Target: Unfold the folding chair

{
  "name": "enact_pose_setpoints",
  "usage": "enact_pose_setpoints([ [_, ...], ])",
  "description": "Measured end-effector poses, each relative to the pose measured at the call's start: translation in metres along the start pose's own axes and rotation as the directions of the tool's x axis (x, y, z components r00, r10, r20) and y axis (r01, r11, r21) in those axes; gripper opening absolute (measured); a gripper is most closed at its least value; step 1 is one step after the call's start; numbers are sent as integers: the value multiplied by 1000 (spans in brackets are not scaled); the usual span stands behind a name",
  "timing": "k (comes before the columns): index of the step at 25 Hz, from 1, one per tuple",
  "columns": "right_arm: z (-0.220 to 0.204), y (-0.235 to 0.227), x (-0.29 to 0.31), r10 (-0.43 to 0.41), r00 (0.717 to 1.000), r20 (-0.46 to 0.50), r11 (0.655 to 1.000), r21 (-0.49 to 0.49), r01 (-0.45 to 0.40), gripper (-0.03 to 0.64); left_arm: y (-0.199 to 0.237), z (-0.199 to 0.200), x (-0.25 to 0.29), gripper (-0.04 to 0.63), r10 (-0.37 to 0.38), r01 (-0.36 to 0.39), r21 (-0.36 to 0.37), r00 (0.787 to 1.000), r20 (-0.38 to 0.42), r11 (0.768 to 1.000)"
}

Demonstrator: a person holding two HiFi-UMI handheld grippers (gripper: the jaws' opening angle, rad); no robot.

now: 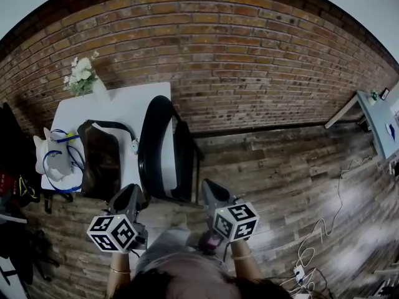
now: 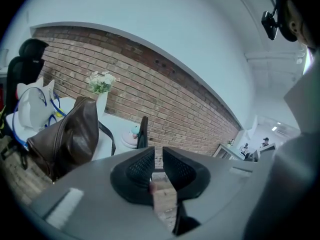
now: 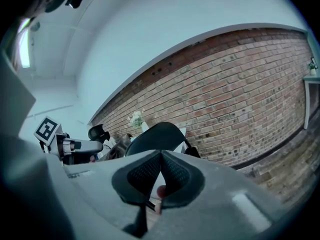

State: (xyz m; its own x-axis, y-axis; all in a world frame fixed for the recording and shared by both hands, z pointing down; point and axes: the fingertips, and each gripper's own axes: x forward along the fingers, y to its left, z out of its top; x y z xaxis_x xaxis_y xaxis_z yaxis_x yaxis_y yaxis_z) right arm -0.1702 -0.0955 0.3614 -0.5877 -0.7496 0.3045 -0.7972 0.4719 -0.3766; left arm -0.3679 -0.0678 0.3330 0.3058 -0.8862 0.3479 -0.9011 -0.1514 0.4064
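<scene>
Chair (image 1: pixel 156 143) apparently just beyond right gripper (image 1: pixel 206 185)

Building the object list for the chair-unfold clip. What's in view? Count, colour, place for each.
folding chair: 1, black, folded, upright beside the table's right edge
table: 1, white, left, against the wall
bag: 1, dark brown, on the table
flowers in a vase: 1, white, table's far left corner
object with blue cord: 1, white, table's left end; can't tell what it is
side desk: 1, pale grey, far right
cables: several, white, on the floor at right
brick wall: 1, red-brown, behind everything
floor: wood planks, brown
left gripper: grey, black pads, jaws slightly apart, nothing between
right gripper: same, jaws together, empty
</scene>
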Motion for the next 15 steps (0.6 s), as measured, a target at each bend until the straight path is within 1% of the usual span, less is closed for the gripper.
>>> enact_pose_setpoints([
  [5, -2, -25, 42, -15, 1000, -25, 999, 38, 16, -6, 19, 0, 30, 75, -1, 1, -1, 998, -68, 1000],
  [10, -15, -49, 81, -10, 997, -77, 995, 100, 18, 15, 28, -13, 53, 112, -15, 17, 10, 987, -162, 1000],
  [12, -21, -57, 96, -2, 995, -95, 992, 124, 14, 20, 31, -16, 60, 126, -8, 12, 23, 984, -179, 1000],
  [15, -29, -66, 115, 15, 993, -119, 987, 163, 4, 35, 33, -19, 69, 147, -19, 23, 19, 978, -206, 1000],
])
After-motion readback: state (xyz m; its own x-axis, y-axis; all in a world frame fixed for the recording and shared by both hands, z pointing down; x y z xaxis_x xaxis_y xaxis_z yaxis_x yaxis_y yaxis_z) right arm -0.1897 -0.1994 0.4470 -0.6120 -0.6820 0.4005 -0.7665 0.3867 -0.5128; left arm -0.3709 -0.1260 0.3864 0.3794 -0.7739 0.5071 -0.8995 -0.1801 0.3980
